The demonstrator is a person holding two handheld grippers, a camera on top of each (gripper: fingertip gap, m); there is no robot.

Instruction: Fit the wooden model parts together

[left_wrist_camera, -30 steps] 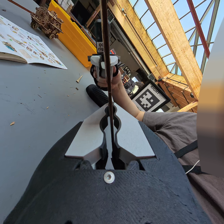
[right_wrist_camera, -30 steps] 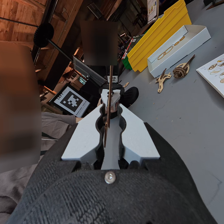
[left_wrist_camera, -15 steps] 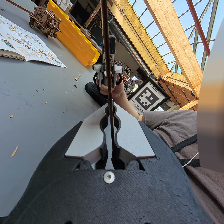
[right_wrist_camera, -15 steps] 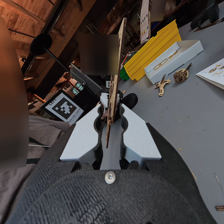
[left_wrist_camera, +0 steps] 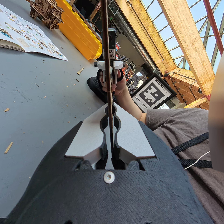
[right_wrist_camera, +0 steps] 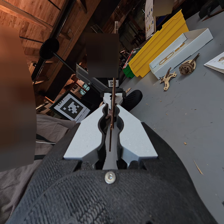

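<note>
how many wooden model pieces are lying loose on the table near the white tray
2: a flat forked piece in front of the white tray, and a round geared assembly beside it. Others may be out of view.

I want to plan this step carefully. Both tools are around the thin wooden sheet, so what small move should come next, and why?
Probably close the right tool on the wooden sheet. The left tool clamps it edge-on, while the right tool's fingers straddle the same sheet with a visible gap on each side, so that tool likely has no firm hold yet.
</note>
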